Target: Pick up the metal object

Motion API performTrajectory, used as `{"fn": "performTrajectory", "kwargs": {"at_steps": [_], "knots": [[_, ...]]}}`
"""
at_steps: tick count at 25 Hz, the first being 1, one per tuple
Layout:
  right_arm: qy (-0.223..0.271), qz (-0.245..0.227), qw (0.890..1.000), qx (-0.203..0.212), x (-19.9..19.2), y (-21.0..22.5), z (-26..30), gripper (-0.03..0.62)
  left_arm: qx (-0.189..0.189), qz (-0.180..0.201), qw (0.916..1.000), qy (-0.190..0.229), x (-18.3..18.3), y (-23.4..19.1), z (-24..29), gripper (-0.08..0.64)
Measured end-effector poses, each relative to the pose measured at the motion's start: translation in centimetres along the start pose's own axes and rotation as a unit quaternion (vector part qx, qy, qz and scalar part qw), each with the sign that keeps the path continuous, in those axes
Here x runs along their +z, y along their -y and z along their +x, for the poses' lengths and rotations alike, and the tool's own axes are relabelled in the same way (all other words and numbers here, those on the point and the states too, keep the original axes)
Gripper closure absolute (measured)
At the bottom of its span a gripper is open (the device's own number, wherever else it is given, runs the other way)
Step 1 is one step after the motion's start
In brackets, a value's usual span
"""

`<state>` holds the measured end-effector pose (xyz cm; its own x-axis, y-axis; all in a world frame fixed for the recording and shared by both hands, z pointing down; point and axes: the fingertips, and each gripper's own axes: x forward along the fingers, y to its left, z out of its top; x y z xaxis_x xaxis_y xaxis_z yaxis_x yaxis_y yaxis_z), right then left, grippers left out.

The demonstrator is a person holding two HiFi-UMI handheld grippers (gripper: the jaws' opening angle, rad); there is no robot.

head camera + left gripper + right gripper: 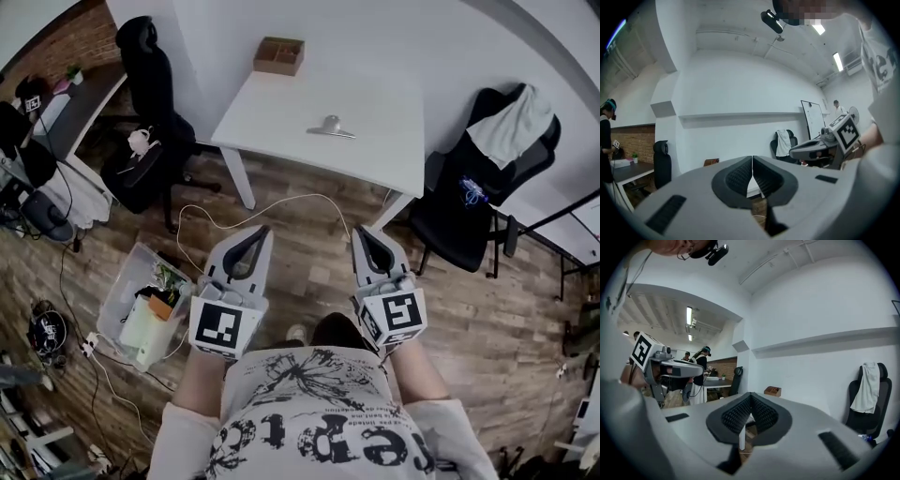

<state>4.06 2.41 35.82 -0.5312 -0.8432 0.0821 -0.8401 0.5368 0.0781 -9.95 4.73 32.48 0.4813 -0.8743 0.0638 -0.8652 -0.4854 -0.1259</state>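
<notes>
Head view showed the left gripper (255, 236) held over the wood floor (309, 230), its jaws clenched together with nothing between them. The metal object (330, 127) lay on the white table (281, 112), well apart from both grippers. The right gripper (362, 236) was likewise clenched and empty.

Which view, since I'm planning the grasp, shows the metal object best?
The head view: the metal object lies unobstructed on the white table. Neither gripper view shows it.
</notes>
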Motion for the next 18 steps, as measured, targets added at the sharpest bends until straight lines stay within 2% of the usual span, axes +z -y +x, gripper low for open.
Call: {"fn": "performTrajectory", "kwargs": {"at_steps": [2,8,13,18], "knots": [[-0.002,0.0,1.0,-0.007,-0.5,1.2,2.2,0.6,0.002,0.005,1.0,0.008,-0.6,-1.4,2.1,0.548],[-0.011,0.011,1.0,-0.017,-2.2,6.1,9.9,0.6,0.003,-0.007,1.0,-0.006,-2.0,-5.4,9.5,0.548],[-0.017,0.018,0.999,-0.02,-2.6,11.9,18.6,0.6,0.008,-0.007,0.9999,-0.007,-2.5,-10.4,18.2,0.548],[-0.04,0.037,0.998,-0.033,-3.9,18.3,27.1,0.6,-0.004,-0.014,0.9999,-0.007,-2.9,-15.2,27.6,0.548]]}}
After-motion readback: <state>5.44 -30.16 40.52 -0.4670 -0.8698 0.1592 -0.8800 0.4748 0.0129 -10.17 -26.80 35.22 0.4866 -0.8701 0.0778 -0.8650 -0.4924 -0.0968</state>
